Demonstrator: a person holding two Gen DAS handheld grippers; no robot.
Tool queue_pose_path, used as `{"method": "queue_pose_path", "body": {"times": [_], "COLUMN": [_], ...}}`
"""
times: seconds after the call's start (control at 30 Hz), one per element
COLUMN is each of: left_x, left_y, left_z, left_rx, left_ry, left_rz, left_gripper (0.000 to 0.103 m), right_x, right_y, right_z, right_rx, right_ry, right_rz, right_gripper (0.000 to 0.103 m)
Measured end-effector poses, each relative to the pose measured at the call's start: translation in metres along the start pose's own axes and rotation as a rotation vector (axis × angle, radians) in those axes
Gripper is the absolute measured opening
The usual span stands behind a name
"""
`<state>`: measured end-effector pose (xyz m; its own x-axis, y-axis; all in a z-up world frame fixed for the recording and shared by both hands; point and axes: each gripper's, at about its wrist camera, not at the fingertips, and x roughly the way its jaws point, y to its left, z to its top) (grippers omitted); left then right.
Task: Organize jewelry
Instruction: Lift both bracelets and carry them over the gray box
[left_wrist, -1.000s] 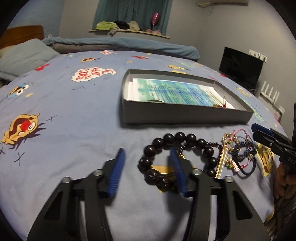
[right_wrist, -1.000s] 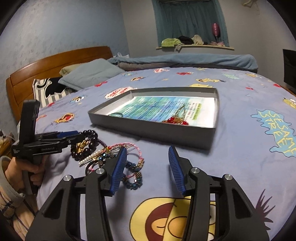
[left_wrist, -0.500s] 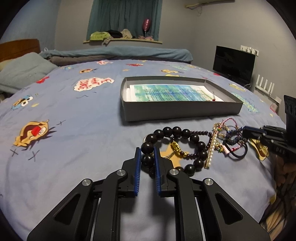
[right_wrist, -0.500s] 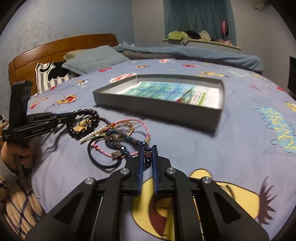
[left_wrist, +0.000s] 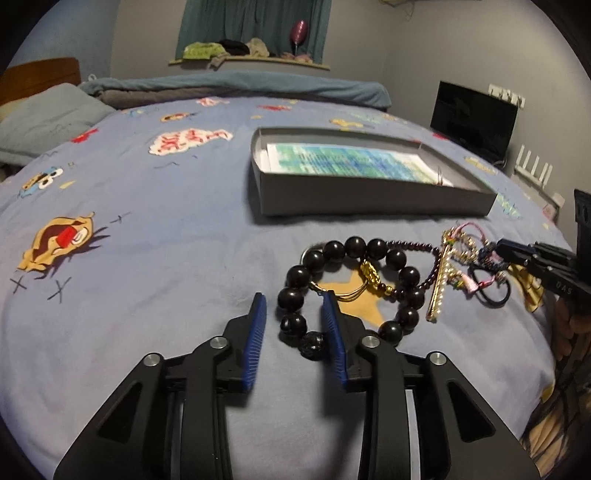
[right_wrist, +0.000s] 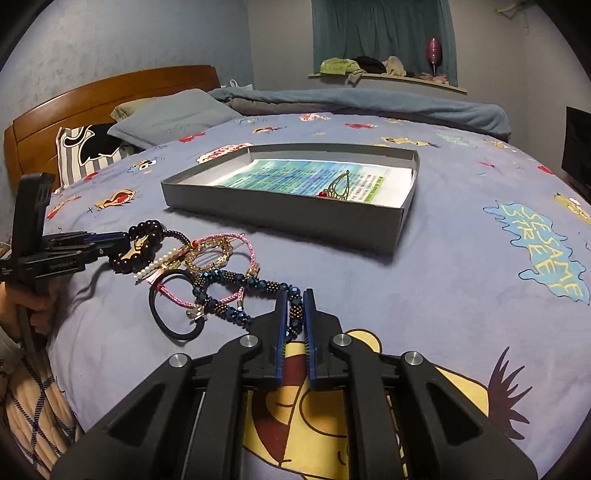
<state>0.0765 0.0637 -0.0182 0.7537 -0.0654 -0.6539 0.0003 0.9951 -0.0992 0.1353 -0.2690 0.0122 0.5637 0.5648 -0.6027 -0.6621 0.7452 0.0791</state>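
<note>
A black bead bracelet lies on the blue bedspread. My left gripper is open, its fingers either side of the bracelet's near beads; it also shows in the right wrist view. My right gripper is shut on a blue-and-bronze beaded bracelet that lies on the bed. Beside it are a pink cord bracelet, a black hair tie and a pearl clip. The grey tray holds a printed sheet and a gold earring.
A pillow and wooden headboard stand at the far left. A folded blanket lies across the far end of the bed. A dark screen stands against the right wall.
My left gripper was shut on the black bead bracelet half a second ago and now stands open around it. My right gripper stays shut on the blue beaded bracelet and has drawn it slightly away from the pile.
</note>
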Motion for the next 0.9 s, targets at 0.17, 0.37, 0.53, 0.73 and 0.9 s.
{"method": "queue_pose_path", "body": {"times": [0.17, 0.37, 0.53, 0.73, 0.9], "left_x": [0.006, -0.011, -0.040, -0.059, -0.062], "left_y": [0.001, -0.012, -0.015, -0.016, -0.015], "left_z": [0.000, -0.003, 0.006, 0.022, 0.039], "left_rx": [-0.011, 0.063, 0.046, 0.014, -0.012], "left_ry": [0.020, -0.055, -0.196, -0.321, -0.383], "left_rz": [-0.005, 0.032, -0.020, -0.091, -0.124], "left_gripper": [0.037, 0.015, 0.015, 0.015, 0.015], "right_x": [0.005, 0.001, -0.019, -0.039, -0.044], "right_y": [-0.001, 0.004, 0.006, 0.013, 0.015], "right_z": [0.000, 0.000, 0.009, 0.027, 0.043], "right_rx": [0.004, -0.023, -0.008, -0.003, -0.003], "right_ry": [0.023, 0.001, -0.123, -0.251, -0.307], "right_rz": [0.014, 0.015, 0.045, 0.081, 0.096], "right_gripper": [0.024, 0.007, 0.007, 0.007, 0.007]}}
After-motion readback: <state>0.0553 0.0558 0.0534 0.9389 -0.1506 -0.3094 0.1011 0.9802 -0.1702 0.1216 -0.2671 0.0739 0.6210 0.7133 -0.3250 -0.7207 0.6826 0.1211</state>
